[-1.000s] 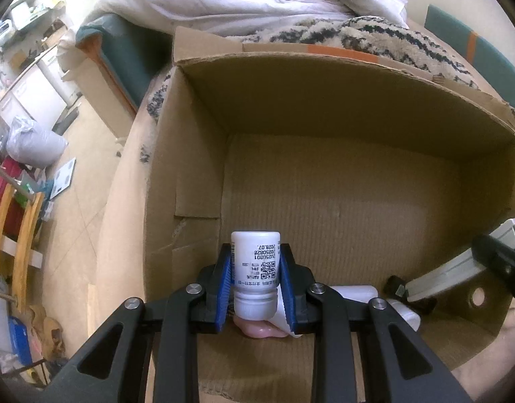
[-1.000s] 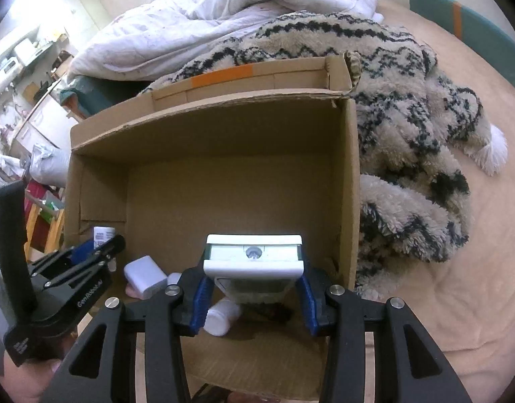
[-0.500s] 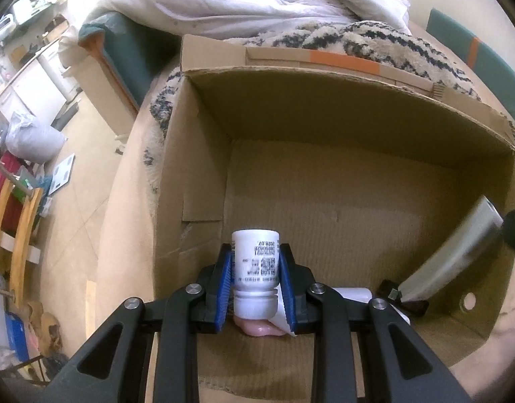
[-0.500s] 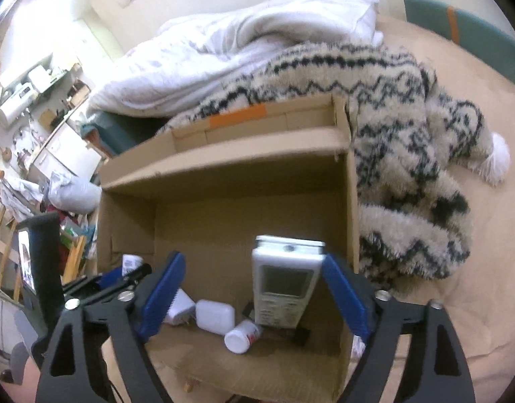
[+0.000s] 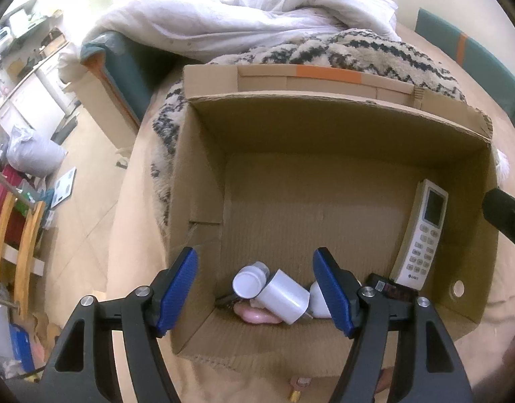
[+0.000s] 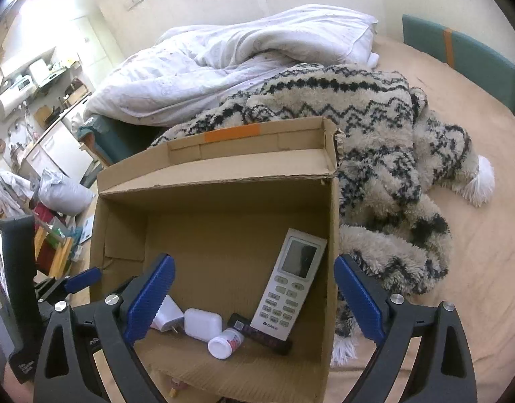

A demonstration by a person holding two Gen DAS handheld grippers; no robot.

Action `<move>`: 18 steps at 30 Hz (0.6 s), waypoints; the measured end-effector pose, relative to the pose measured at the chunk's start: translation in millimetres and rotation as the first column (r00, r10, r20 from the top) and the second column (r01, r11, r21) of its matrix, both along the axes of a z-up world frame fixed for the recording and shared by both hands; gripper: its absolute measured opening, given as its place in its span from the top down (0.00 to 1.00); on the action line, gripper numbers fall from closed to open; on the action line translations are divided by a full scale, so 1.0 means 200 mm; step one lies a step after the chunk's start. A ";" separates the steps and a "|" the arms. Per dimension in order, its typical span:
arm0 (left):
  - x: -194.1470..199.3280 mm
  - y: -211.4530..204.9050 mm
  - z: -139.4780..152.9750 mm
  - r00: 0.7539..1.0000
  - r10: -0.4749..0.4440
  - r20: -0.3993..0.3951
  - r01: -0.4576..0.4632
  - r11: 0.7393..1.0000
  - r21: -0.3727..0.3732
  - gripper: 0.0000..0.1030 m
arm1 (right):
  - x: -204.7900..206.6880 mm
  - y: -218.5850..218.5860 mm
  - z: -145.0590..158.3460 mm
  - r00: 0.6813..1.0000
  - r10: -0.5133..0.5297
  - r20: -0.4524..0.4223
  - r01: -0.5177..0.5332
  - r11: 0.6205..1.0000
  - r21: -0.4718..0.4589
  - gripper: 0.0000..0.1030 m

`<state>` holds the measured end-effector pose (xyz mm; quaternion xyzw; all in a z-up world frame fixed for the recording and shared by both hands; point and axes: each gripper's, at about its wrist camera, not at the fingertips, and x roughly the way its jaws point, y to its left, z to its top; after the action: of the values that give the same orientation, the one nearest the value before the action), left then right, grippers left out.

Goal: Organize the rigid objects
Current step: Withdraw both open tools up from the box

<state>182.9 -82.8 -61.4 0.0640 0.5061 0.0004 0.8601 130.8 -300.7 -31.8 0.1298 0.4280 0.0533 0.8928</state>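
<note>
With both our left gripper point(image 5: 254, 288) and right gripper point(image 6: 254, 297) just opened wide and empty above the cardboard box point(image 6: 331, 235), the pill bottle point(image 6: 224, 342) and remote control point(image 6: 289, 283) lie inside it, so little seems left.

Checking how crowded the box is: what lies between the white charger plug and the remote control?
In the right wrist view, a white earbud case and a toppled pill bottle lie between the charger plug and the remote control.
</note>
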 end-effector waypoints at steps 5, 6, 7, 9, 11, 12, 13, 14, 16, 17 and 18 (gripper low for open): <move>-0.04 0.06 0.05 1.000 0.023 0.008 -0.023 1.000 -0.008 0.34 | -0.02 0.00 0.01 1.000 0.005 0.001 -0.005 1.000 0.003 0.02; -0.05 0.07 0.06 1.000 0.026 0.012 -0.026 1.000 -0.010 0.34 | -0.03 0.00 0.01 1.000 0.004 0.000 -0.004 1.000 0.007 0.02; -0.07 0.09 0.07 0.999 0.029 0.017 -0.029 1.000 -0.011 0.34 | -0.05 0.00 0.02 1.000 0.002 -0.001 -0.002 1.000 0.013 0.02; -0.09 0.12 0.09 0.999 0.033 0.024 -0.032 0.999 -0.013 0.34 | -0.07 0.00 0.02 1.000 -0.002 -0.007 0.002 1.000 0.016 0.02; -0.12 0.15 0.11 0.999 0.031 0.029 -0.031 0.999 -0.016 0.34 | -0.10 -0.01 0.02 1.000 -0.007 -0.013 0.007 1.000 0.019 0.02; -0.14 0.16 0.12 0.999 0.030 0.033 -0.029 0.999 -0.014 0.34 | -0.12 -0.01 0.02 1.000 -0.007 -0.015 0.008 1.000 0.018 0.02; -0.15 0.17 0.12 0.999 0.029 0.037 -0.028 1.000 -0.010 0.34 | -0.13 -0.01 0.02 1.000 -0.007 -0.016 0.007 1.000 0.012 0.02; -0.17 0.20 0.13 0.999 0.030 0.041 -0.030 1.000 -0.007 0.34 | -0.15 0.00 0.03 1.000 -0.006 -0.015 0.006 1.000 0.004 0.02; -0.20 0.23 0.15 0.998 0.033 0.047 -0.033 0.999 -0.015 0.34 | -0.18 0.00 0.04 1.000 -0.001 -0.008 0.001 1.000 -0.013 0.02; -0.21 0.24 0.16 0.998 0.035 0.048 -0.034 0.999 -0.019 0.34 | -0.20 0.01 0.05 1.000 0.001 -0.006 -0.001 1.000 -0.023 0.02; -0.23 0.26 0.16 0.998 0.037 0.050 -0.036 0.999 -0.022 0.34 | -0.21 0.01 0.05 1.000 0.001 -0.006 -0.001 1.000 -0.031 0.02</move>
<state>137.2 -30.4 -28.8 0.0458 0.4855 0.0123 0.8729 88.3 -298.5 -22.3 0.1158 0.4314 0.0469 0.8935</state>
